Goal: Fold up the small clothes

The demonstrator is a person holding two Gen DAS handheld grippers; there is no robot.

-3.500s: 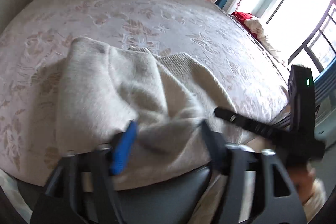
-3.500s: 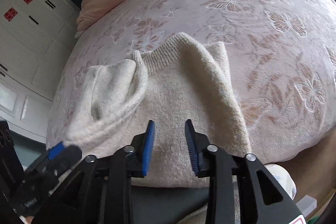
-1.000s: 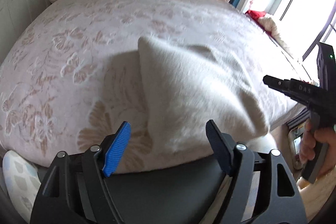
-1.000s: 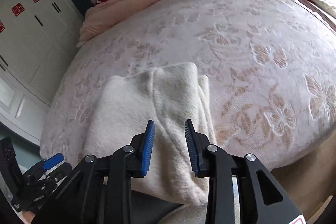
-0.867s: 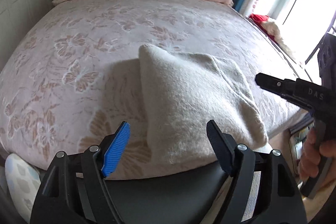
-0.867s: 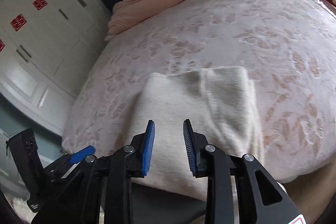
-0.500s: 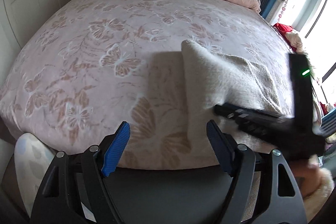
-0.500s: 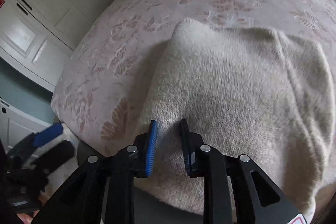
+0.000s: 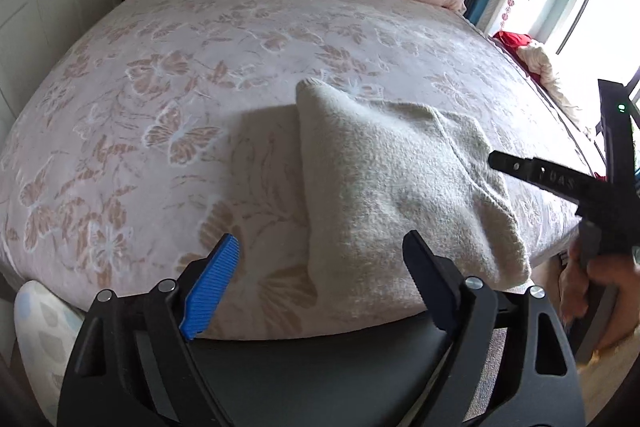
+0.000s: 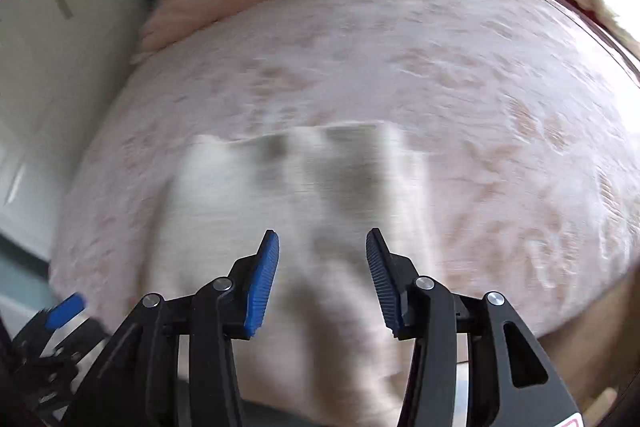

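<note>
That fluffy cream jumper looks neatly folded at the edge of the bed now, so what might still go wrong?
1. The folded cream knit sweater lies at the near edge of the pink floral bedspread, one corner at the brink; a nudge might tip it off.
2. The open left gripper and open right gripper both hover close, so a finger might snag the knit and undo the fold.
3. The right wrist view is motion-blurred, suggesting fast movement near the fabric.

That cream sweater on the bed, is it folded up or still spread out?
Folded. The cream sweater lies as a compact, thick rectangle on the bed, no sleeves sticking out. Both claws, left and right, are open and off it.
</note>
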